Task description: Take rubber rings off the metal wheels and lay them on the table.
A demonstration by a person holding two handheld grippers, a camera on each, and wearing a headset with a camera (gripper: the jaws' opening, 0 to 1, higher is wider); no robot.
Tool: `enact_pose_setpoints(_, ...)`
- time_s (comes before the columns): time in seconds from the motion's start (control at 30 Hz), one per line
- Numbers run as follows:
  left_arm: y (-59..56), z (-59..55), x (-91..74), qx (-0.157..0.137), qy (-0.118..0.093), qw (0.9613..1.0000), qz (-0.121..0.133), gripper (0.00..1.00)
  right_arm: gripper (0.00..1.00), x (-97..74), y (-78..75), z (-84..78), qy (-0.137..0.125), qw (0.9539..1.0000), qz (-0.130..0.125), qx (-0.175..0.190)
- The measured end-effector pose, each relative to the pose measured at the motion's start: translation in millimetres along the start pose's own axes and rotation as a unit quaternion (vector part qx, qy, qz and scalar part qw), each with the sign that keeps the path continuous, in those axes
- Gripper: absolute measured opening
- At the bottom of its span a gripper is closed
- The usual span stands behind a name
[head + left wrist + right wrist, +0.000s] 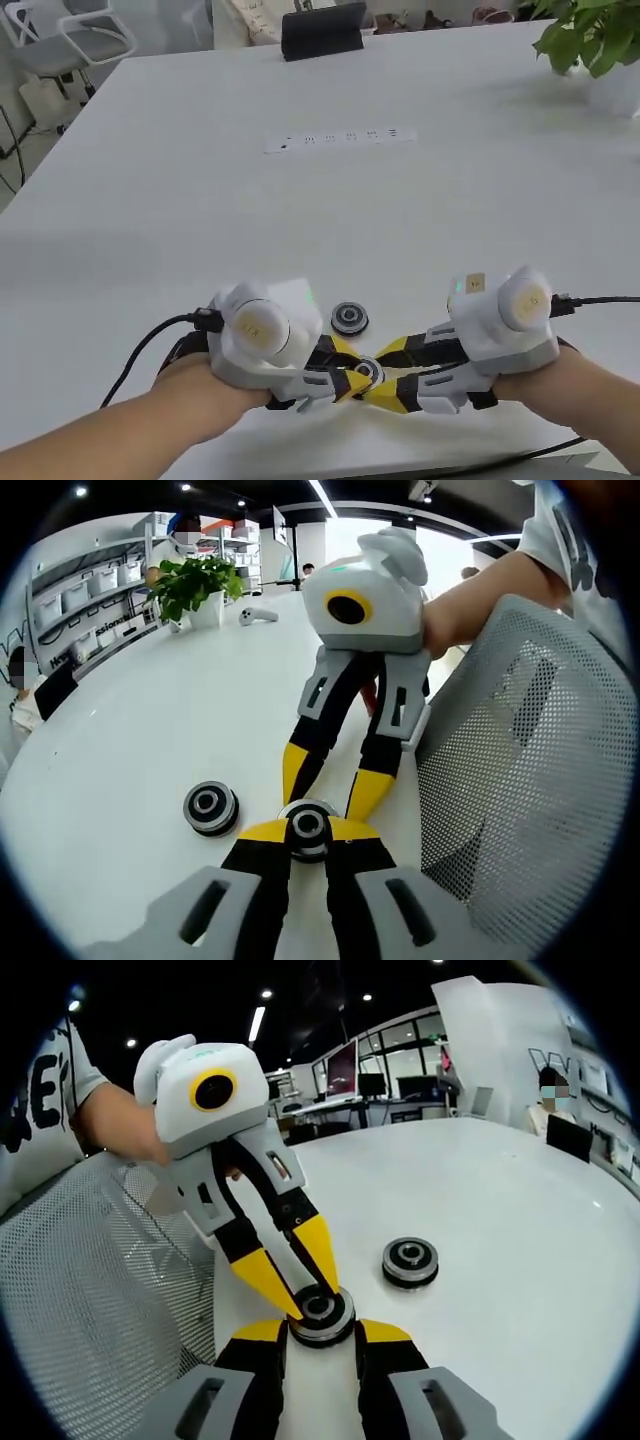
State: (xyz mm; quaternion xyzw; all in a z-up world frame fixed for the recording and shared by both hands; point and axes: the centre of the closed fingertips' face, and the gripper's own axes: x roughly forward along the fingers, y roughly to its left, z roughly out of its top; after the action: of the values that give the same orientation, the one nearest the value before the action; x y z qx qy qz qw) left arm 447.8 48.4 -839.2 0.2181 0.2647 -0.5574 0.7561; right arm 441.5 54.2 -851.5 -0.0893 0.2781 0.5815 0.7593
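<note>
Head view first: white table (200, 200), with left gripper (345, 372) and right gripper (390, 376) meeting tip to tip near its front edge, both clamped from opposite sides on one small metal wheel (363, 371). Just beyond, clear of the jaws, second wheel (349, 318) lying flat on the tabletop. Farther back, a white power strip (340, 139); at the far end a black stand (322, 33) and, toward the right corner, a potted plant (588, 35). Left gripper view next: left gripper (306, 832) with yellow tips pressed against either side of the wheel (308, 820), gripping it low over the table (130, 730). Facing it from the top of the view, right gripper (327, 792), its yellow tips down on the far side of the same wheel, a bare arm (470, 605) behind. Second wheel (211, 808) just to the left, flat, dark-rimmed, touched by nothing. Mesh chair back (520, 780) on the right, plant (195, 585) far across the table. Right gripper view last: right gripper (320, 1332) closed on the wheel (320, 1310), yellow tips snug on both sides. Left gripper (312, 1298) reaching in from the upper left, yellow tips tight on the wheel's far edge. Second wheel (410, 1262) near, to the right, apart from every jaw, flat on the table (500, 1210). Mesh chair back (110, 1280) at the left.
</note>
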Motion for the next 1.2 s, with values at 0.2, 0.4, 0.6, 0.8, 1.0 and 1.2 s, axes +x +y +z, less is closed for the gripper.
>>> enact_pose_setpoints(0.2,-0.1,0.0,-0.2,-0.001,0.0,1.0,0.001,0.07,0.22,-2.3,0.6,-0.8,-0.003,1.0,-0.004,-0.002)
enact_pose_setpoints(0.4,-0.3,-0.1,-0.5,-0.002,-0.001,1.0,0.002,0.07,0.21,-2.7,1.1,-1.5,0.004,0.9998,-0.008,-0.016)
enact_pose_setpoints(0.6,-0.3,-0.1,-0.4,-0.002,-0.002,1.0,0.003,0.07,0.2,-3.0,0.9,-2.4,0.011,0.9994,-0.013,-0.029)
enact_pose_setpoints(0.8,-0.2,-0.1,-0.3,-0.003,-0.003,1.0,0.003,0.07,0.19,-3.8,0.1,-4.2,0.016,0.9991,-0.016,-0.035)
enact_pose_setpoints(1.0,-0.2,0.0,-0.2,-0.004,-0.003,1.0,0.003,0.07,0.17,-5.0,0.0,-5.4,0.017,0.9992,-0.018,-0.033)
enact_pose_setpoints(1.2,-0.1,0.2,-0.2,-0.006,-0.003,1.0,0.004,0.07,0.16,-5.4,0.4,-5.7,0.021,0.9991,-0.02,-0.03)
